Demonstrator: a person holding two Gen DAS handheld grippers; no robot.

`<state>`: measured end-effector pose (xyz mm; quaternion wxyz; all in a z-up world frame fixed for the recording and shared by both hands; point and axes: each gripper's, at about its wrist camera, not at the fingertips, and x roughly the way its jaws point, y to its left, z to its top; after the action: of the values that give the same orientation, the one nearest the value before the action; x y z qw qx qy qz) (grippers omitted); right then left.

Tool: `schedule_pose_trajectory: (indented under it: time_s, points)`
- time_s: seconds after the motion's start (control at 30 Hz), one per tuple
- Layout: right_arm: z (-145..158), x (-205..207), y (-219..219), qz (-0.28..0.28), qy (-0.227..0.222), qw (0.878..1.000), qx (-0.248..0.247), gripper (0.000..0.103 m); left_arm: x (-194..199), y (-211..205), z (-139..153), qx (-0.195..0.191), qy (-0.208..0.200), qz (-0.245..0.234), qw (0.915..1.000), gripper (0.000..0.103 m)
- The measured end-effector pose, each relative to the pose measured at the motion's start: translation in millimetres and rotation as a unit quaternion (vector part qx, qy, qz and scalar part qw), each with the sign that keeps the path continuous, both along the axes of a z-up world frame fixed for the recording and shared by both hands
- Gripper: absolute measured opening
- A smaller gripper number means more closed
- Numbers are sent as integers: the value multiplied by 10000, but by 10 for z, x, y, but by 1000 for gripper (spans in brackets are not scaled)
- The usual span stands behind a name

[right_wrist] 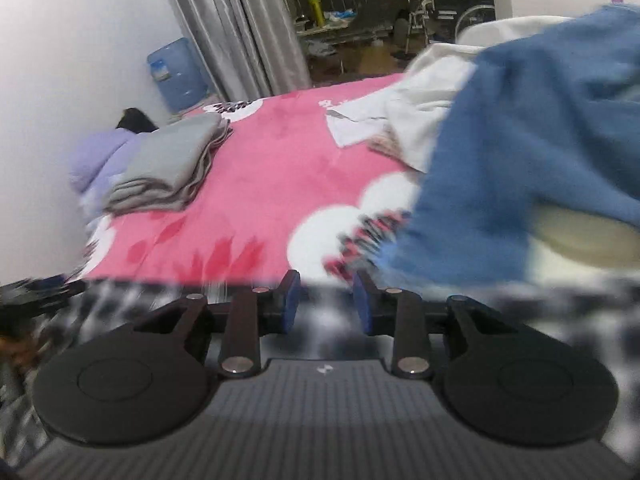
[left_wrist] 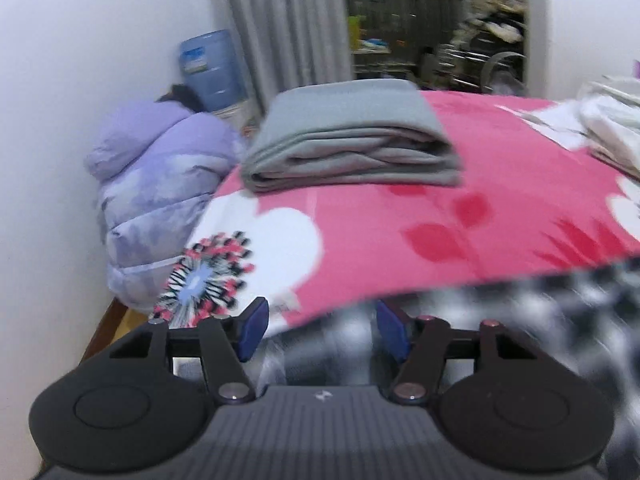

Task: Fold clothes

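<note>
A folded grey garment lies on the pink flowered blanket at its far left; it also shows in the right wrist view. A blue garment lies crumpled at the right, over white clothes. More white clothes sit at the far right in the left wrist view. My left gripper is open and empty above a black-and-white checked cloth at the near edge. My right gripper is open and empty over the same checked cloth, just left of the blue garment.
A lilac puffer jacket lies against the white wall at the left. A blue water bottle stands behind it by grey curtains. A cluttered doorway is beyond the bed.
</note>
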<state>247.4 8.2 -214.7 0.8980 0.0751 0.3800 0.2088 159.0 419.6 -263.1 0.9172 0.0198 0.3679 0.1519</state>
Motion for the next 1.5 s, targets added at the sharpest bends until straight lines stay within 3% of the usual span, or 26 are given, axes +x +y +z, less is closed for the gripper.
schedule_pose_trajectory:
  time_s: [0.07,0.1,0.17,0.27,0.33,0.43,0.57,0.67,0.73,0.77,0.8,0.87,0.9,0.97,1.0,1.17,1.3,1.5]
  points:
    - [145,-284,-536,-330,290,9990,69,35,-165,-215,83,-130,5,-400,9991,61]
    - [157,-392,-789,-625,453,9969,154,43,-248,-323,124,-194,7,-600,9980,61]
    - [102,-610,-1412,-1514,887,9838,363,52,-400,-641,147,-304,35,-1186,9925,62]
    - [-199,-912,-2235,-2915,1644,9401,648,53,-627,-1133,171,-464,79,-2086,9769,62]
    - [-425,-1071,-2607,-3536,1993,9080,1036,53,-778,-1461,187,-568,108,-2676,9618,62]
    - [-656,-1164,-2842,-4037,2031,8825,1305,53,-926,-1939,138,-502,205,-3334,9412,61]
    - [-937,-1101,-2946,-4488,2047,8556,1570,52,-984,-2635,-36,70,152,-3939,9190,57]
    - [-952,-1042,-2944,-4632,1655,8573,1518,49,-995,-3103,-165,477,104,-4380,8977,54]
    - [-970,-1004,-2946,-4660,1497,8605,1414,38,-973,-3360,-272,744,111,-4595,8850,51]
    - [-1003,-985,-2985,-4671,1509,8602,1380,27,-965,-3494,-332,910,85,-4656,8803,50]
    - [-1029,-969,-2984,-4651,1519,8623,1309,18,-959,-3581,-379,1033,30,-4661,8787,50]
    - [-1054,-937,-3018,-4542,1479,8717,1090,10,-941,-3730,-454,1217,-66,-4649,8769,45]
    - [-1036,-921,-3013,-4448,1433,8790,944,6,-923,-3762,-464,1208,-67,-4644,8773,41]
    - [-962,-882,-2978,-4198,1309,8964,549,3,-860,-3807,-458,959,50,-4579,8838,13]
    - [-925,-863,-2961,-4069,1246,9043,350,2,-821,-3814,-449,811,113,-4492,8897,8]
    - [-655,-761,-2792,-3506,796,9299,-781,2,-733,-3867,-319,419,260,-4250,9038,2]
    - [-515,-658,-2719,-3374,582,9284,-1445,2,-650,-3806,-236,-242,521,-4216,9049,2]
    - [-1035,-523,-2777,-3271,1125,9166,-2007,6,-579,-3748,-347,-617,608,-4183,9042,3]
